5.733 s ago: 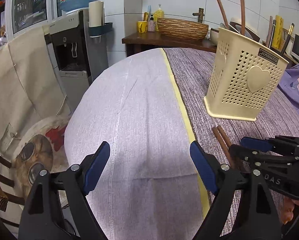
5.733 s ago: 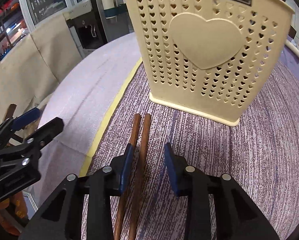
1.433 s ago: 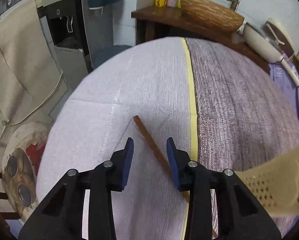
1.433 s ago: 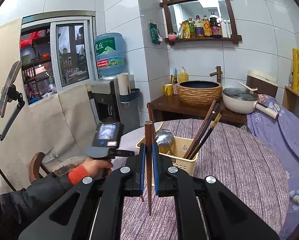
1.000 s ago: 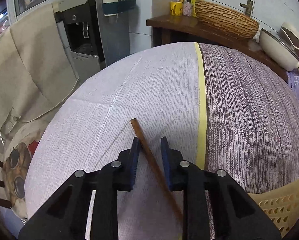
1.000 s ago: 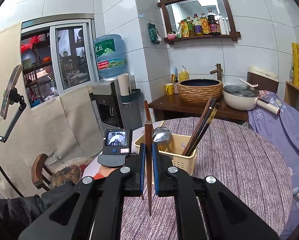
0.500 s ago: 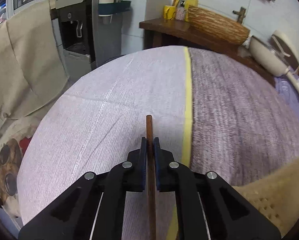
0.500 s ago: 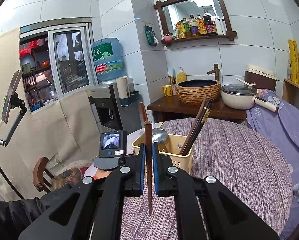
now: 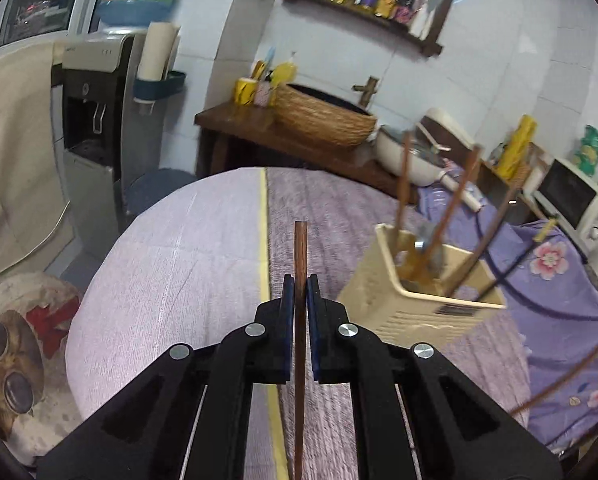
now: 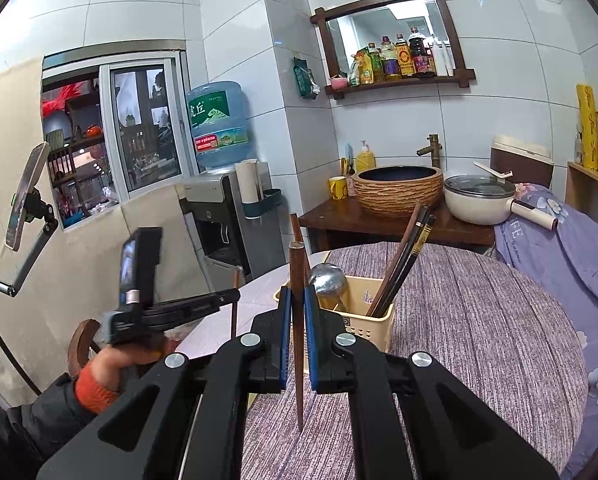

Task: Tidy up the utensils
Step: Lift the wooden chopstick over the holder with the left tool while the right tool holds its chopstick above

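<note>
left claw (image 9: 297,286) clenched on a wooden chopstick (image 9: 300,252), long axis along the claw, raised above the surface (image 9: 171,280). cream utensil holder (image 9: 411,308) ahead and right. right claw (image 10: 295,300) clenched on a second chopstick (image 10: 296,280), upright, holder just behind it, nearer.

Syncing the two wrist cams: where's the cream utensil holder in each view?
Left wrist: utensil holder right of centre, tilted, right of the left gripper and its chopstick.
Right wrist: centre, on the table right behind the right gripper.
Shared landmark: woven basin on the dark wooden counter.
</note>
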